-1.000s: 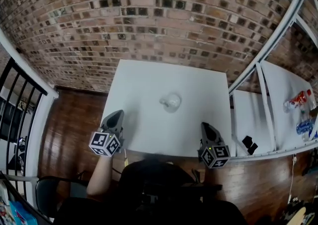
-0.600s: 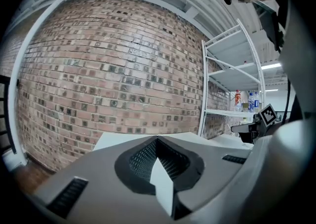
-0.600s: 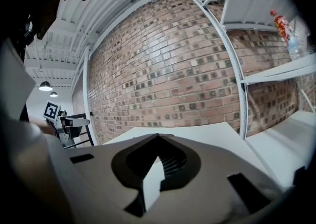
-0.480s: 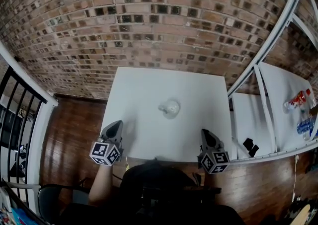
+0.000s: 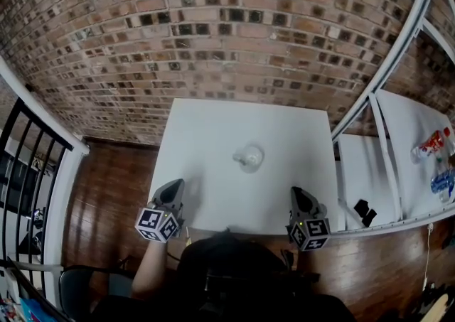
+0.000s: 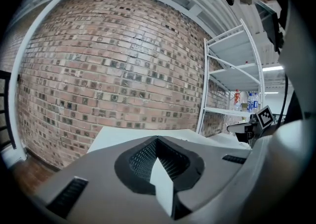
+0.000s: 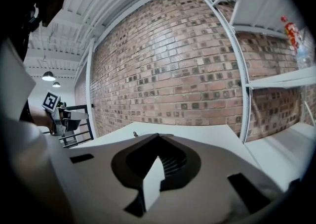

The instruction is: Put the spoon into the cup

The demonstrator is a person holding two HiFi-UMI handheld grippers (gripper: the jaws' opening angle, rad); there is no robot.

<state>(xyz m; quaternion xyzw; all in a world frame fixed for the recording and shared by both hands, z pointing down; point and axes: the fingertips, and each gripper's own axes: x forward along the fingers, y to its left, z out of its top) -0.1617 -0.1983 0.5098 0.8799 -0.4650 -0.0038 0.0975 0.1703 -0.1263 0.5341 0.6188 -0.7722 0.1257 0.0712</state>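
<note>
A small clear cup (image 5: pixel 248 157) stands near the middle of the white table (image 5: pixel 213 129); it is too small to tell whether the spoon is in it or beside it. In the right gripper view a small tip (image 7: pixel 135 133) of it shows above the jaws. My left gripper (image 5: pixel 175 185) hovers at the table's near left edge, jaws shut and empty (image 6: pixel 157 139). My right gripper (image 5: pixel 297 192) is at the near right edge, also shut with nothing in it (image 7: pixel 158 136). Both point toward the brick wall, well short of the cup.
A brick wall (image 5: pixel 213 29) rises behind the table. White shelving (image 5: pixel 384 65) stands to the right with bottles (image 5: pixel 431 144) and a black object (image 5: pixel 364 209) on lower surfaces. A black railing (image 5: pixel 28 164) is at left, over wooden floor (image 5: pixel 106 178).
The head view has shifted a little, so the table sits slightly lower and to the right in the picture. Both grippers stay shut at the near edge; the cup has not moved.
</note>
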